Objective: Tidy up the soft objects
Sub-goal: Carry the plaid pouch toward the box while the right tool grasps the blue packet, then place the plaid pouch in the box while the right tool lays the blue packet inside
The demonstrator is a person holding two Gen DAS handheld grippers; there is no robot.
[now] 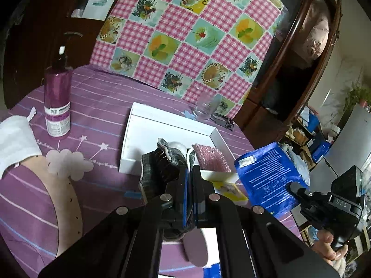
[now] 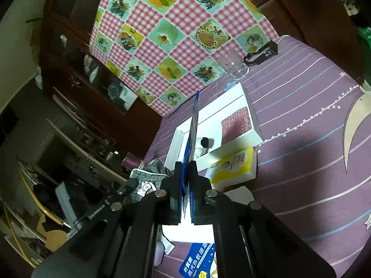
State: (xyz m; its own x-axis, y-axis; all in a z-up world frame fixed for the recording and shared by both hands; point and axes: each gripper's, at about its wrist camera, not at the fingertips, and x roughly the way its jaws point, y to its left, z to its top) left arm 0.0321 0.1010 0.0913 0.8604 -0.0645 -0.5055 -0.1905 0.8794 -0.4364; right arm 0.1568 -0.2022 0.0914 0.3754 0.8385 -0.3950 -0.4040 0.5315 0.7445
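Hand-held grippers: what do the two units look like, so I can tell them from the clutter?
Both are matte black. The left hand-held gripper has two flat parallel fingers with blue pads on black arms joined by round silver bolts. The right hand-held gripper matches. From the left view, its boxy black body is lettered "DAS". No sleeve shows.

The left gripper was clamped on a grey plaid cloth at the near edge of a white tray. A pink pad lay in the tray's near right corner. At 3 o'clock the right gripper pinched a blue pouch. A purple bottle stood at 10 o'clock, a glass past the tray at 1 o'clock.
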